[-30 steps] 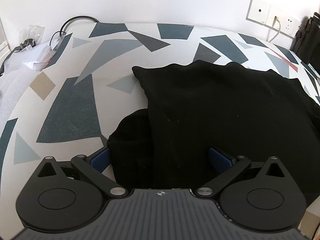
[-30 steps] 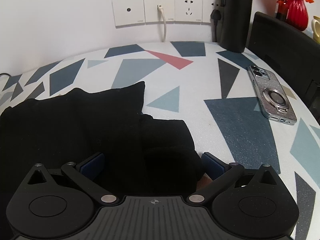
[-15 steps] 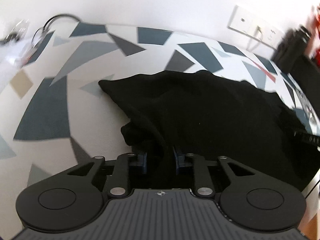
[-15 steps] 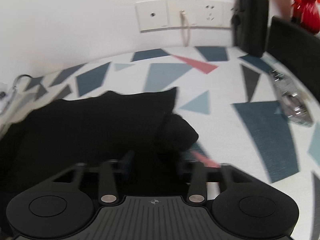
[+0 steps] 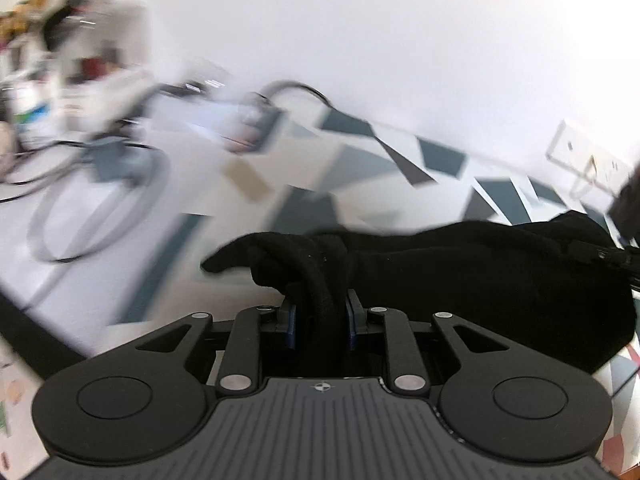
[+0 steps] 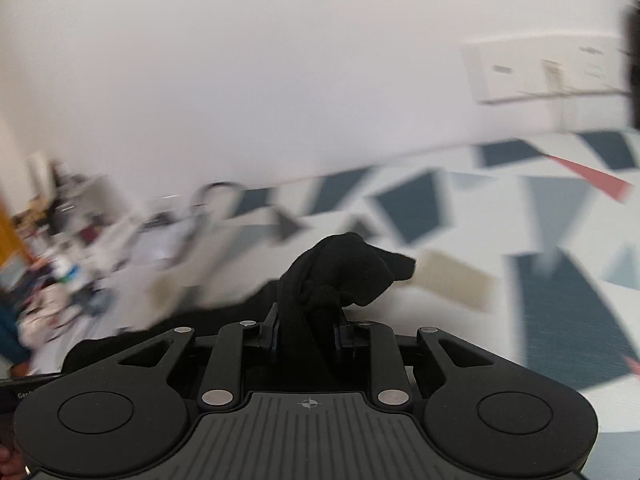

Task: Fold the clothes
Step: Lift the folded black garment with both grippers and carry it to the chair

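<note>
Below me, my desk [image 5: 360,152] spreads white with a scatter of navy, grey, tan and red triangles and shards, meeting a plain white wall [image 5: 400,40] along its far edge. At the upper left of the left wrist view a blurred clutter of cables [image 5: 100,200] and small items sits on a pale surface; I cannot make out what they are. One wall socket panel [image 5: 584,160] shows at the right edge there, and it appears again, smeared, at the upper right of the right wrist view. No writing is sharp enough to read.

One black garment [image 5: 480,272] is in play. My left tool [image 5: 320,322] is clenched on a bunched fold of it, the fabric rising between the two blue pads and stretching off toward the right of the frame. My right tool [image 6: 306,330] has its jaws closing, with another gathered lump of the same black garment pinched between them and standing up above the fingers, lifted off the desk.
</note>
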A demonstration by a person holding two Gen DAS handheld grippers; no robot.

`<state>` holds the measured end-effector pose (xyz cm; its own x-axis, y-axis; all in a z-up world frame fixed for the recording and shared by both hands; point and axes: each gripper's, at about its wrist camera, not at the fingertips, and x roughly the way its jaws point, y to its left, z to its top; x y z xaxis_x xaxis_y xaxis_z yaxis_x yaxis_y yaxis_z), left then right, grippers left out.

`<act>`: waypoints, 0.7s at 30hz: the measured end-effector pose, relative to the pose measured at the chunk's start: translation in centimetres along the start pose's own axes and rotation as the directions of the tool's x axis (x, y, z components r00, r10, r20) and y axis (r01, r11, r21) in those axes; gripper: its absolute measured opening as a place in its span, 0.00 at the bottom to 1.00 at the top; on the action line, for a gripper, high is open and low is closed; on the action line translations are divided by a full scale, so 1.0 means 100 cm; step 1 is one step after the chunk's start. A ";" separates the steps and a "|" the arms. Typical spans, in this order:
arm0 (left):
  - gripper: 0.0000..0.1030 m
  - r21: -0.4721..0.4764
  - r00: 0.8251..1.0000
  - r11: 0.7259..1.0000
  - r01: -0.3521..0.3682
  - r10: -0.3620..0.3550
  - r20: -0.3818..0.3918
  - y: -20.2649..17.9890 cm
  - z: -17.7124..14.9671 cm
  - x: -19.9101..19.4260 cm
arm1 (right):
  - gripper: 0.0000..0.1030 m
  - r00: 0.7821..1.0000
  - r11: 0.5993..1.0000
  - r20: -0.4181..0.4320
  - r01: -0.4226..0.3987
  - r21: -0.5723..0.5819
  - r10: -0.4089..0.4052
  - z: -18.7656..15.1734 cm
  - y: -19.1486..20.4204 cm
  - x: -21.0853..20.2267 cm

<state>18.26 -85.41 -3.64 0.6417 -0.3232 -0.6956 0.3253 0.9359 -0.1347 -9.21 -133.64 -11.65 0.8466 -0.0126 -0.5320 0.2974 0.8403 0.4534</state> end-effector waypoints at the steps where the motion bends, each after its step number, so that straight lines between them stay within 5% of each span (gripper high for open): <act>1: 0.22 -0.025 1.000 0.999 -0.020 0.021 0.020 0.016 -0.005 -0.019 | 0.20 1.000 0.999 -0.003 -0.031 -0.019 0.031 -0.002 0.016 -0.001; 7: 0.22 -0.172 0.981 0.973 -0.152 0.171 0.097 0.118 -0.056 -0.128 | 0.20 0.976 0.966 -0.023 -0.220 -0.139 0.219 -0.025 0.145 -0.014; 11: 0.21 -0.283 0.950 0.926 -0.250 0.291 0.113 0.183 -0.101 -0.203 | 0.20 0.941 0.920 -0.099 -0.338 -0.198 0.324 -0.060 0.241 -0.013; 15: 0.21 -0.393 0.903 0.851 -0.349 0.417 0.100 0.239 -0.144 -0.273 | 0.20 0.888 0.870 -0.215 -0.448 -0.207 0.406 -0.097 0.332 -0.002; 21: 0.22 -0.560 0.838 0.696 -0.450 0.546 0.006 0.304 -0.203 -0.335 | 0.20 0.790 0.764 -0.384 -0.590 -0.261 0.478 -0.156 0.463 0.010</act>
<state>-7.46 -43.33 1.25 0.7192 0.2395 -0.6523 -0.4511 0.8749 -0.1761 -1.53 -86.31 -2.37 0.6415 0.5999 -0.4781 -0.3873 0.7913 0.4732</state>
